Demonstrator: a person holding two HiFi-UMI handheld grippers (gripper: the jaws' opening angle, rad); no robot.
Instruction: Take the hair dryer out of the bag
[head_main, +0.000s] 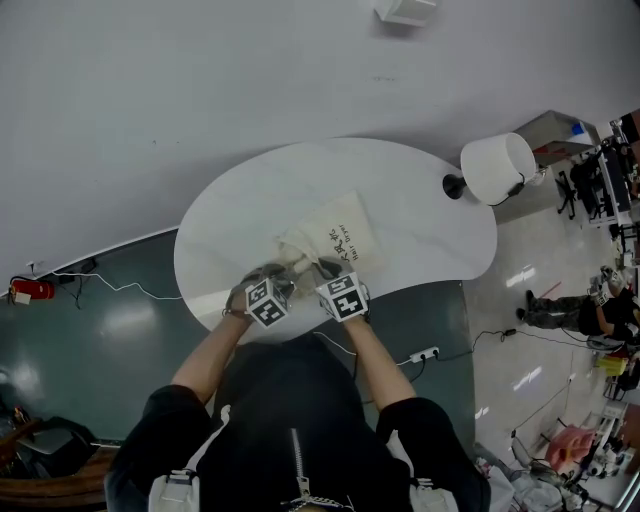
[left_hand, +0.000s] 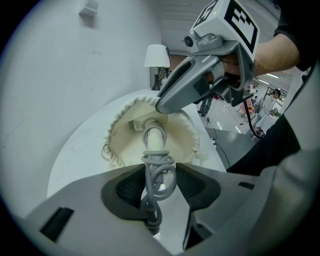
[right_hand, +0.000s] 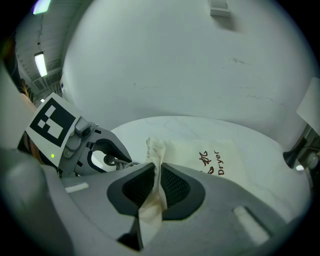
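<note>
Left gripper (left_hand: 157, 175): is being held over the near edge of the surface (head_main: 420, 230) and is being pointed steeply down at the mouth of the bag (right_hand: 200, 150).

Left jaws: are being pressed onto the coiled grey cord (left_hand: 159, 167). The coil is filling the gap from pad to pad, so the jaws are being held fairly wide apart by it.

Hair dryer (left_hand: 154, 136): is being shown just ahead of the left jaws, in the open mouth of the bag. Only its pale tubular handle is being exposed; the rest is being hidden by the cloth.

Cord: is being led from the near end of the handle straight back between the left jaws.

Right gripper (right_hand: 156, 182): is being held just beside the left gripper, on its right, and is also being pointed down at the bag.

Right jaws: are being closed on a fold of the bag's rim. The cloth is being squeezed flat between the pads and is being left hanging out behind them.

Bag: cream cloth with a gathered mouth and dark red print on top. It is being laid flat on the surface ahead of both pairs of jaws, with its mouth turned toward them. The rim is being held up off the surface by the right jaws.

Surface: white and rounded; the bag is being carried near its middle.

Lamp (head_main: 497, 167): a white shade is being shown well beyond the right jaws and off to their right, at the far edge of the surface.
</note>
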